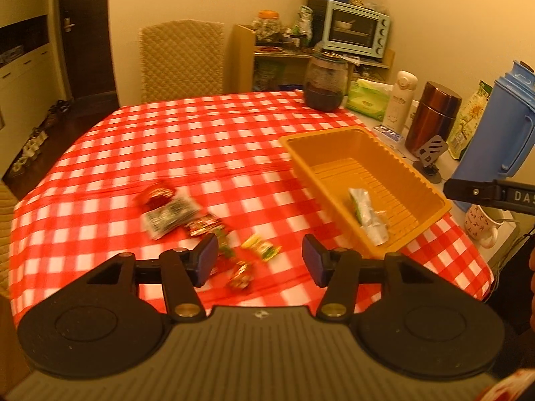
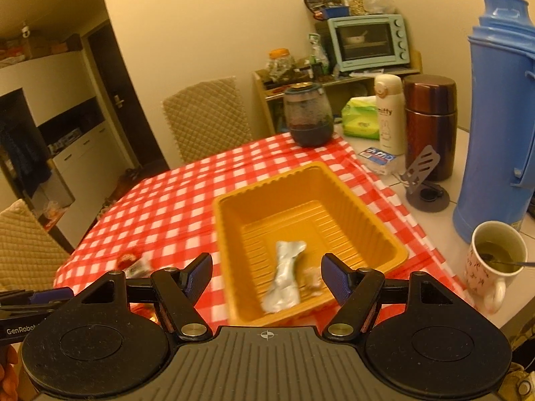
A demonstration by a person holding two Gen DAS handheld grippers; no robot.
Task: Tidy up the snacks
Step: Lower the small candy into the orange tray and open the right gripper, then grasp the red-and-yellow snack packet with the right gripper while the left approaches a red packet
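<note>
Legible text, both wrist views:

- White bottle point(image 2: 389, 113) beside the brown flask: "miffy" printed on its side, first letter partly cut by the curve.
- Left claw point(image 2: 20, 329) body, seen at the left edge of the right wrist view: "GenRobot", cut off there.
- Right claw point(image 1: 495, 193) body, at the right edge of the left wrist view: "DAS", cut off by the frame.
- Blue-and-white packet point(image 2: 379, 155) on the table: lettering present, unreadable.
- Snack wrappers: print blurred, unreadable.

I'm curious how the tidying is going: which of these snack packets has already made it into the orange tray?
The silvery packet lying in the orange tray; the red, green and yellow packets lie loose on the checked tablecloth.
</note>
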